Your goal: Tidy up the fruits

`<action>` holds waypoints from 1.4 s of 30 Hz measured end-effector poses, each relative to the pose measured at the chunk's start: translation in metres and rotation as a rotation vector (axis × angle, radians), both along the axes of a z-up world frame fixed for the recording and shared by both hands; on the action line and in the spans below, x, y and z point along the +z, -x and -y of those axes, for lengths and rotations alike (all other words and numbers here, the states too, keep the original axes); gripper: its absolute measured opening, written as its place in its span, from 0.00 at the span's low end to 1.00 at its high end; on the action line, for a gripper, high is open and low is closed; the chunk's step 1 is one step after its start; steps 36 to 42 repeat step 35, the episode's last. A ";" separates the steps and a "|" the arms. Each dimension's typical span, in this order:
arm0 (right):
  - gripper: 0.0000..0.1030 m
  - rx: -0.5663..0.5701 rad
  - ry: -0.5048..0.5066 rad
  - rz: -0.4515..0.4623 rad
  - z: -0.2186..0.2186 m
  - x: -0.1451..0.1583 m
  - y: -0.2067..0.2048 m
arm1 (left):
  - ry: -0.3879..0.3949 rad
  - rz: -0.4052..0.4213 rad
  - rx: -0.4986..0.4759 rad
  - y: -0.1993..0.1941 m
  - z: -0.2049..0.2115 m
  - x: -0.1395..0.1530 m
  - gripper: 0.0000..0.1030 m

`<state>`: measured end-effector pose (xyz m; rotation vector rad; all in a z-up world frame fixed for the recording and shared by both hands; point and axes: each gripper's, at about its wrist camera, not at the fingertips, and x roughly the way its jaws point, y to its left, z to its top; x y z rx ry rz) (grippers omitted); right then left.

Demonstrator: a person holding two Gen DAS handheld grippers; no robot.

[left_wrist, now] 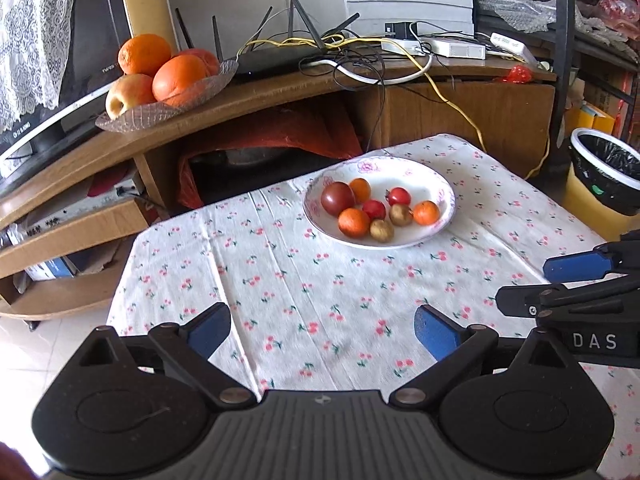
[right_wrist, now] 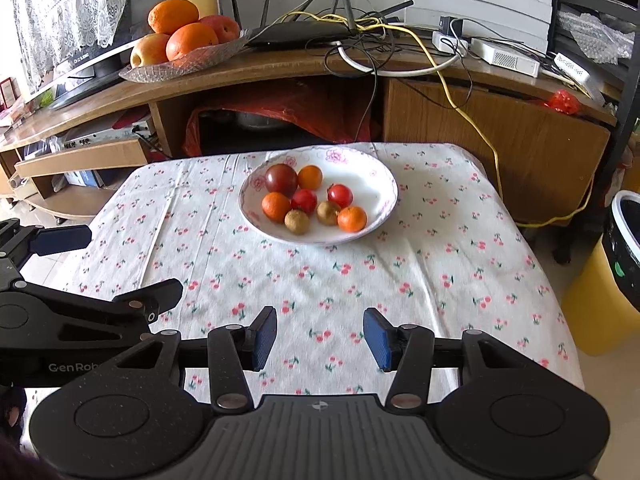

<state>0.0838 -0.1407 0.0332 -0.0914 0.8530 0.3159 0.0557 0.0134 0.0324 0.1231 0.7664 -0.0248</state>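
Note:
A white floral bowl (left_wrist: 436,184) (right_wrist: 372,184) stands at the far side of the table with the cherry-print cloth. It holds several small fruits: a dark red tomato (left_wrist: 337,198) (right_wrist: 281,179), small oranges (left_wrist: 353,222) (right_wrist: 352,219), red cherry tomatoes (left_wrist: 398,196) (right_wrist: 340,195) and brown round fruits (left_wrist: 381,230) (right_wrist: 297,222). My left gripper (left_wrist: 322,330) is open and empty over the near cloth. My right gripper (right_wrist: 320,338) is open and empty too, beside the left one, well short of the bowl.
A glass dish (left_wrist: 160,110) (right_wrist: 188,66) with oranges and apples sits on the wooden TV cabinet behind the table, next to a router and tangled cables (left_wrist: 340,52). A yellow bin (left_wrist: 604,184) with a black bag stands right of the table.

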 end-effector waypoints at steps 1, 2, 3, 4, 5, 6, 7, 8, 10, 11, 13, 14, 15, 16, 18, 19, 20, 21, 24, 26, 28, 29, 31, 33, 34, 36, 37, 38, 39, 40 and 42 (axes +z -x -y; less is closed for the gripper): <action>0.43 -0.003 -0.003 -0.002 0.000 0.000 0.003 | 0.009 -0.002 -0.003 0.003 0.000 0.000 1.00; 0.43 -0.006 -0.007 -0.004 0.001 0.000 0.005 | 0.015 -0.004 -0.006 0.005 0.000 0.000 1.00; 0.43 -0.009 -0.010 -0.005 0.002 0.000 0.008 | 0.016 -0.006 -0.006 0.007 0.001 0.000 1.00; 0.43 -0.012 -0.012 -0.005 0.002 0.000 0.011 | 0.014 -0.008 -0.004 0.009 0.001 -0.001 1.00; 0.43 -0.015 -0.013 -0.005 0.002 0.000 0.013 | 0.013 -0.005 -0.002 0.011 0.001 -0.001 1.00; 0.43 -0.019 -0.012 -0.006 0.003 -0.001 0.015 | 0.014 -0.004 -0.001 0.012 0.002 -0.001 1.00; 0.43 -0.023 -0.012 -0.008 0.004 -0.001 0.018 | 0.015 -0.005 0.000 0.013 0.002 -0.001 1.00; 0.43 -0.027 -0.014 -0.010 0.004 -0.001 0.020 | 0.015 -0.005 0.004 0.014 0.001 -0.001 1.00; 0.43 -0.036 -0.019 -0.015 0.006 -0.001 0.023 | 0.015 -0.002 0.016 0.016 0.000 -0.001 1.00; 0.43 -0.041 -0.022 -0.016 0.007 -0.001 0.024 | 0.016 -0.002 0.022 0.016 0.000 -0.002 1.00; 0.44 -0.048 -0.034 -0.018 0.008 0.000 0.028 | 0.027 -0.005 0.029 0.018 -0.002 -0.002 1.00; 0.44 -0.049 -0.040 -0.018 0.009 0.001 0.030 | 0.033 -0.007 0.033 0.018 -0.003 -0.003 1.00; 0.45 -0.050 -0.044 -0.016 0.008 0.002 0.033 | 0.037 -0.010 0.035 0.019 -0.003 -0.003 1.00; 0.45 -0.048 -0.046 -0.014 0.008 0.003 0.036 | 0.037 -0.012 0.036 0.019 -0.003 -0.004 1.00; 0.45 -0.044 -0.048 -0.012 0.006 0.004 0.040 | 0.036 -0.013 0.037 0.021 -0.003 -0.005 1.00; 0.45 -0.042 -0.049 -0.012 0.005 0.004 0.041 | 0.036 -0.013 0.036 0.022 -0.003 -0.005 1.00; 0.45 -0.041 -0.048 -0.012 0.004 0.004 0.042 | 0.036 -0.012 0.035 0.024 -0.003 -0.006 1.00; 0.45 -0.042 -0.047 -0.013 0.004 0.004 0.043 | 0.036 -0.011 0.034 0.024 -0.003 -0.006 1.00; 0.45 -0.042 -0.050 -0.014 0.005 0.003 0.045 | 0.038 -0.009 0.036 0.027 -0.004 -0.006 1.00; 0.45 -0.042 -0.050 -0.014 0.005 0.003 0.045 | 0.036 0.000 0.039 0.028 -0.004 -0.005 1.00; 0.45 -0.041 -0.051 -0.014 0.005 0.003 0.046 | 0.027 0.010 0.037 0.029 -0.003 -0.004 1.00; 0.45 -0.041 -0.053 -0.013 0.005 0.004 0.046 | 0.026 0.012 0.036 0.030 -0.003 -0.004 1.00; 0.45 -0.040 -0.053 -0.012 0.005 0.004 0.047 | 0.026 0.013 0.037 0.029 -0.003 -0.004 1.00; 0.45 -0.043 -0.056 -0.013 0.005 0.004 0.048 | 0.026 0.011 0.037 0.030 -0.003 -0.004 1.00; 0.45 -0.043 -0.055 -0.013 0.005 0.004 0.048 | 0.025 0.012 0.039 0.030 -0.003 -0.005 1.00; 0.45 -0.043 -0.054 -0.013 0.005 0.004 0.047 | 0.022 0.014 0.043 0.030 -0.003 -0.005 1.00; 0.45 -0.043 -0.054 -0.013 0.005 0.004 0.047 | 0.022 0.014 0.043 0.030 -0.003 -0.005 1.00; 0.45 -0.043 -0.054 -0.013 0.005 0.004 0.047 | 0.022 0.014 0.043 0.030 -0.003 -0.005 1.00; 0.45 -0.043 -0.054 -0.013 0.005 0.004 0.047 | 0.022 0.014 0.043 0.030 -0.003 -0.005 1.00; 0.45 -0.043 -0.054 -0.013 0.005 0.004 0.047 | 0.022 0.014 0.043 0.030 -0.003 -0.005 1.00; 0.45 -0.043 -0.054 -0.013 0.005 0.004 0.047 | 0.022 0.014 0.043 0.030 -0.003 -0.005 1.00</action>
